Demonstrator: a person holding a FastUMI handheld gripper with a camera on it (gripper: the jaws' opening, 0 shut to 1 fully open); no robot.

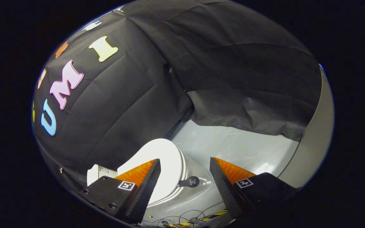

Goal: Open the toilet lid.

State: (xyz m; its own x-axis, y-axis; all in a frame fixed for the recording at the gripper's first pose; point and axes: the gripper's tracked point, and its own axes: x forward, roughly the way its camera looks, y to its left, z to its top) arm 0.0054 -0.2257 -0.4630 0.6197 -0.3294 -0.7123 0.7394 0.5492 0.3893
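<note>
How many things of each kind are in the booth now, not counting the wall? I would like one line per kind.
Toilet lid, closed: 1
Dark lift tab on the lid's edge: 1
Toilet tank: 1
Gripper, open, fingers either side of the tab, not touching: 1
Bundle of cables on the floor: 1
Total: 5

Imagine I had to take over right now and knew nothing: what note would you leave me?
Tool: open, holding nothing, fingers spread apart in the air above the toilet.
Toilet lid: white, closed flat, beyond and between the fingers.
Lift tab: small dark handle sticking out from the lid's edge, in the gap between the fingers.
Done: approach only.
Left: reach the tab, grip it, swing the lid up.
</note>
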